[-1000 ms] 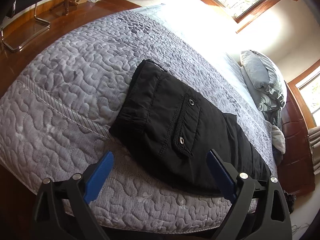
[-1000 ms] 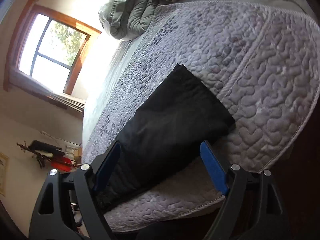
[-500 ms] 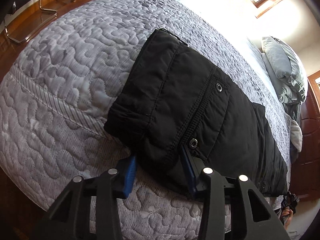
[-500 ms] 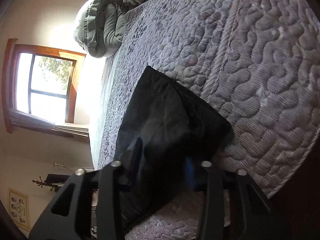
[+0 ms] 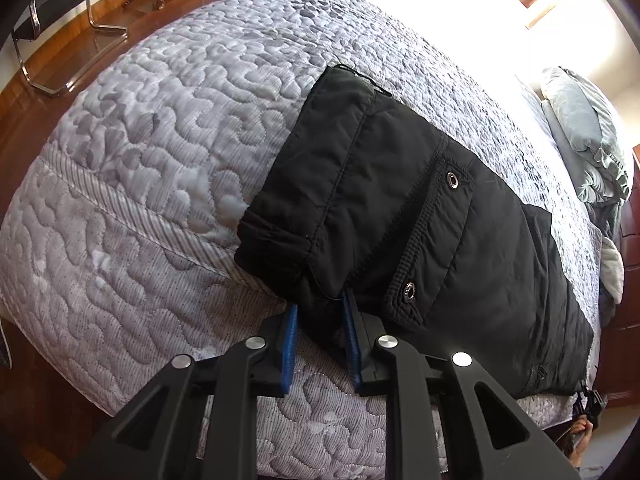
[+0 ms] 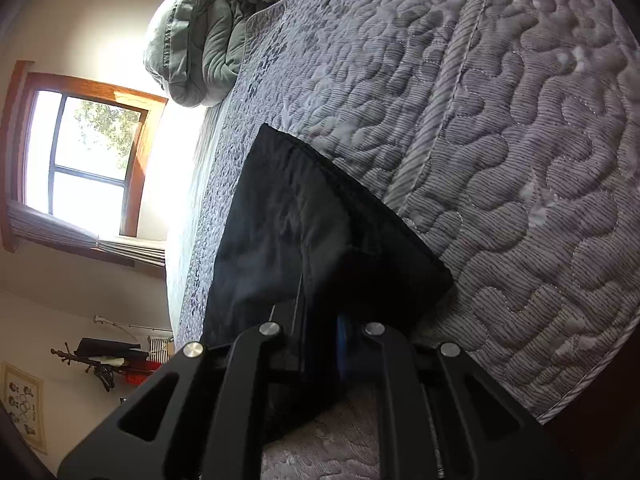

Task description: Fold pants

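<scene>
Black pants (image 5: pixel 420 216) lie lengthwise along the near edge of a bed with a grey quilted cover (image 5: pixel 160 128). The waistband end with a snap pocket flap is at the left. My left gripper (image 5: pixel 320 312) is shut on the near waistband corner. In the right wrist view the pants' leg end (image 6: pixel 304 220) lies flat on the quilt (image 6: pixel 500 140). My right gripper (image 6: pixel 320 320) is shut on the near corner of that leg end; its blue pads are mostly hidden by the cloth.
Grey-green pillows and bedding (image 5: pixel 584 136) are heaped at the head of the bed, also in the right wrist view (image 6: pixel 200 32). A metal-framed chair (image 5: pixel 60 20) stands on the wooden floor beyond the bed's far left. A window (image 6: pixel 88 160) is on the wall.
Both grippers moved in to the near edge of the pants and shut, the left on the waistband corner, the right on the leg-end corner. They were open and back from the cloth before.
</scene>
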Demonstrator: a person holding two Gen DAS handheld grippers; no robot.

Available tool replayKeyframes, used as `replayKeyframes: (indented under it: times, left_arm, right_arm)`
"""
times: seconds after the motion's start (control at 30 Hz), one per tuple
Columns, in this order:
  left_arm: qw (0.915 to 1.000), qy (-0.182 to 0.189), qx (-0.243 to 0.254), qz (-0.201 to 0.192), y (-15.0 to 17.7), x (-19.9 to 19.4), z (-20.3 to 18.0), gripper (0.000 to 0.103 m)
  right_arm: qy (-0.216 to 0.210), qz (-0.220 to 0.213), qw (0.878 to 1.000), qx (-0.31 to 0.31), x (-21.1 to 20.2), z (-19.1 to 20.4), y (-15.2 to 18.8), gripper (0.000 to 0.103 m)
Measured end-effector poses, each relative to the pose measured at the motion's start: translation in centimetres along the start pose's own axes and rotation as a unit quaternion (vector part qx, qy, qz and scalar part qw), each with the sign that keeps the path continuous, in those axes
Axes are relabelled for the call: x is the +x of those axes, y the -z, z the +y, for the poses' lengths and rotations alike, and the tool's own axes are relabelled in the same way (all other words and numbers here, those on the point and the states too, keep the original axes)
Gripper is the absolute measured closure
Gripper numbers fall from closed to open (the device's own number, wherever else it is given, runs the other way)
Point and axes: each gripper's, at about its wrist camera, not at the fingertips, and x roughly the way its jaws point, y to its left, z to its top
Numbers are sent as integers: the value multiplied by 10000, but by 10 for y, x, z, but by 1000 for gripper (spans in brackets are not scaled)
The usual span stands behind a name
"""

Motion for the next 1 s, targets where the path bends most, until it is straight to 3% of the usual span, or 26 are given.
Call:
replayKeyframes:
  times: [0.17,0.37,0.43,0.5,0.6,0.67,0.8,0.93,1.0]
  left_arm:
    - [9999,-59,109,5,1,4,-2,82]
    - [9996,142,193,-163,6,-4,0,76]
    - [9992,200,243,-256,8,-11,-3,69]
    - [9989,164,301,-330,10,-18,-9,44]
    - [9980,9,482,-397,15,-25,-17,24]
    - [9976,-10,550,-433,18,-29,-19,19]
    - [9972,321,362,-576,21,-30,-20,10]
    - [9976,336,356,-491,18,-19,-28,9]
    - [9978,298,365,-472,16,-15,-31,9]
  right_arm:
    - [204,147,9996,-155,-1,-1,0,85]
    - [456,-117,9972,-585,-44,17,6,78]
    - [566,-257,9950,-781,-54,30,10,77]
    - [754,-346,9925,-903,-60,39,15,74]
    - [995,-547,9872,-1116,-68,44,20,73]
    - [913,-627,9876,-1111,-70,43,21,73]
    - [493,-462,9920,-1065,-49,49,19,72]
    - [658,-140,9942,-842,-18,32,17,71]
    - [744,-44,9939,-819,-11,21,15,79]
